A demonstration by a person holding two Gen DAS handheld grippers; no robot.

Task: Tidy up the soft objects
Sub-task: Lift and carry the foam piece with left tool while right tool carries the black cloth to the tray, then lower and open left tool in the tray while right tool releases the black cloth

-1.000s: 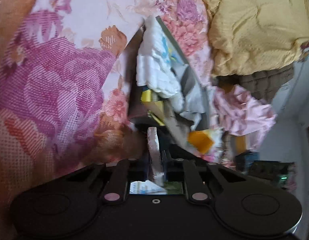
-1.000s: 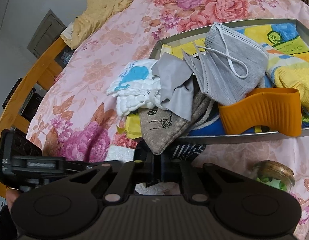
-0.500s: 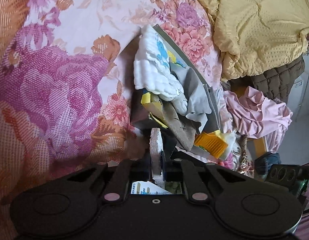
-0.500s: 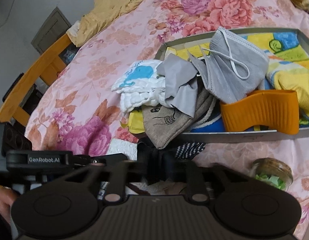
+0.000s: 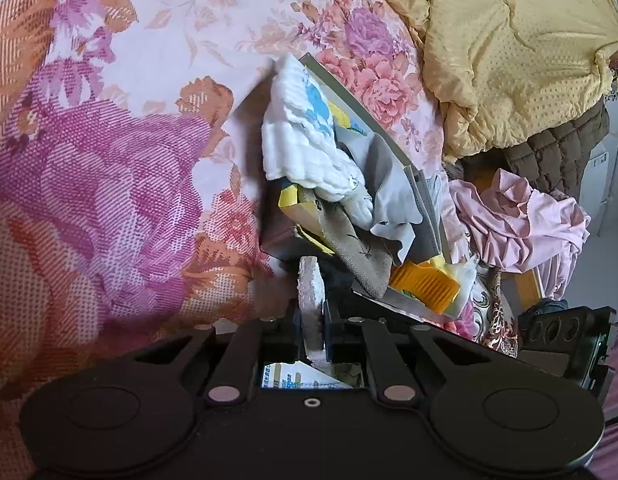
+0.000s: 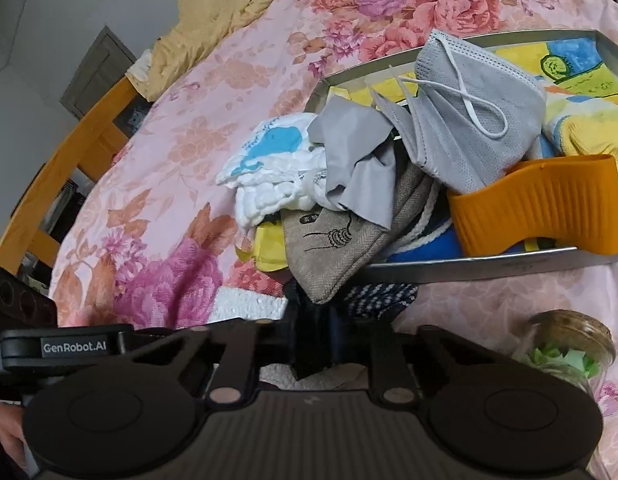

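Only right view — glass jar [image 6: 565,348] | left tool [image 5: 312,288] pinching foam slab [image 5: 311,292]

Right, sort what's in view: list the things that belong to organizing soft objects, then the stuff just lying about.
Job:
grey metal tray
grey face mask
white and blue quilted cloth
grey wiping cloth
beige drawstring pouch
white foam piece in the left gripper

Lying about:
glass jar
yellow quilt
pink garment
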